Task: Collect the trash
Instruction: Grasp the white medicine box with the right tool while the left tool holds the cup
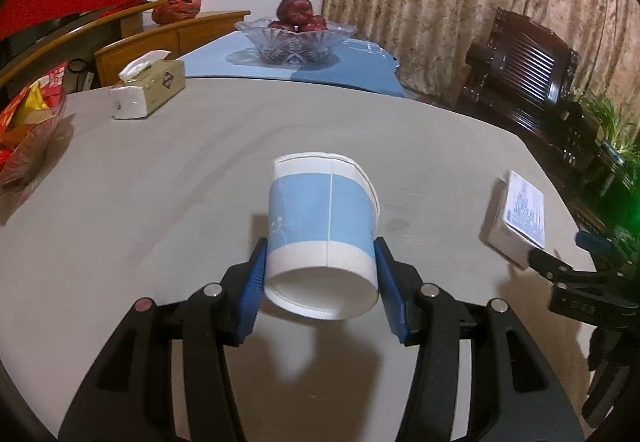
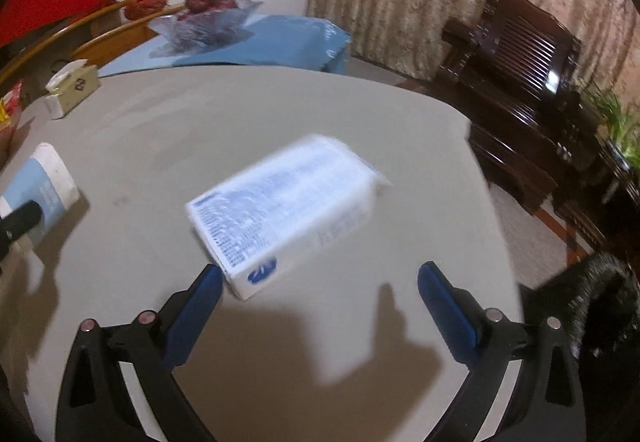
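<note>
My left gripper (image 1: 320,266) is shut on a blue and white paper cup (image 1: 322,226), held on its side above the grey table (image 1: 160,201), its base toward the camera. The cup also shows at the left edge of the right wrist view (image 2: 44,185). A white carton with blue print (image 2: 280,209) lies on the table just ahead of my right gripper (image 2: 320,282), which is open, its left finger close to the carton's near corner. In the left wrist view the carton (image 1: 520,217) lies at the right, with the right gripper (image 1: 560,274) beside it.
A tissue box (image 1: 148,89) stands at the table's far left and a bag of red packets (image 1: 28,129) at the left edge. A glass bowl of red fruit (image 1: 296,37) sits on a blue cloth beyond. Dark wooden chairs (image 2: 520,81) stand at the right.
</note>
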`<act>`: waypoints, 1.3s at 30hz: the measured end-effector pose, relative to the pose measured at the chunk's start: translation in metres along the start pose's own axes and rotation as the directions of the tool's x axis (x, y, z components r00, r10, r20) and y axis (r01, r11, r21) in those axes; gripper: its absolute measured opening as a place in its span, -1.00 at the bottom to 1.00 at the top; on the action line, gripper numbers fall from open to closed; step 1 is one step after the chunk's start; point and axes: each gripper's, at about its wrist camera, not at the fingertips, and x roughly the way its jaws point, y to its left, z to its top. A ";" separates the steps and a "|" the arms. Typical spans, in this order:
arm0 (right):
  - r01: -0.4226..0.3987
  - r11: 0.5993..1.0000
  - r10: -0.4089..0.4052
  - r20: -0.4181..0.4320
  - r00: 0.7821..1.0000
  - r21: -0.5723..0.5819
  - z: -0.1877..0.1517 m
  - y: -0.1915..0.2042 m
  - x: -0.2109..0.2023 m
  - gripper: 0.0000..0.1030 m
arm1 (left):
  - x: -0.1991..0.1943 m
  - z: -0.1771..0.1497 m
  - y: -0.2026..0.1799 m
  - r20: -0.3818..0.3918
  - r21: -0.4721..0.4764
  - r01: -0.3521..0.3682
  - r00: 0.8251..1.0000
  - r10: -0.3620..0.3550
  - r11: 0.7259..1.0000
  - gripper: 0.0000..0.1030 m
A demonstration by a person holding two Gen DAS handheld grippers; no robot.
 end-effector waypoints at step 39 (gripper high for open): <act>-0.084 0.990 0.086 -0.004 0.996 0.117 0.018 -0.007 0.018 0.34 | 0.003 0.007 -0.028 0.001 0.012 0.013 1.000 -0.013 1.000 -0.02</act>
